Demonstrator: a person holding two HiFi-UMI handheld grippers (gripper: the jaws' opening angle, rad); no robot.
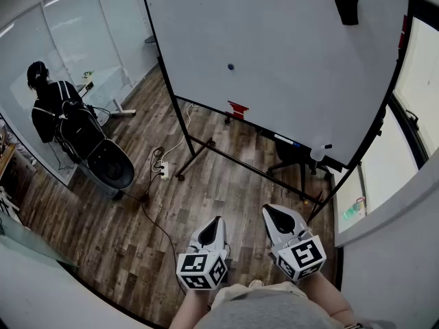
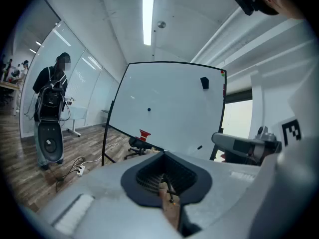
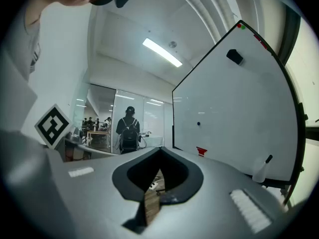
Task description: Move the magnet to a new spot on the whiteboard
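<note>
Jaws together and empty on left gripper (image 1: 219,220) and right gripper (image 1: 269,212); marker (image 1: 285,140) and bottle (image 1: 317,152) on whiteboard ledge (image 1: 260,131), magnet (image 1: 230,66) above.

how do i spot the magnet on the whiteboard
Find the big whiteboard. The magnet sits alone on its bare white face, left of the middle. It is a small round dark dot, unlike the black block-shaped eraser at the upper right and the red piece at the bottom edge.
</note>
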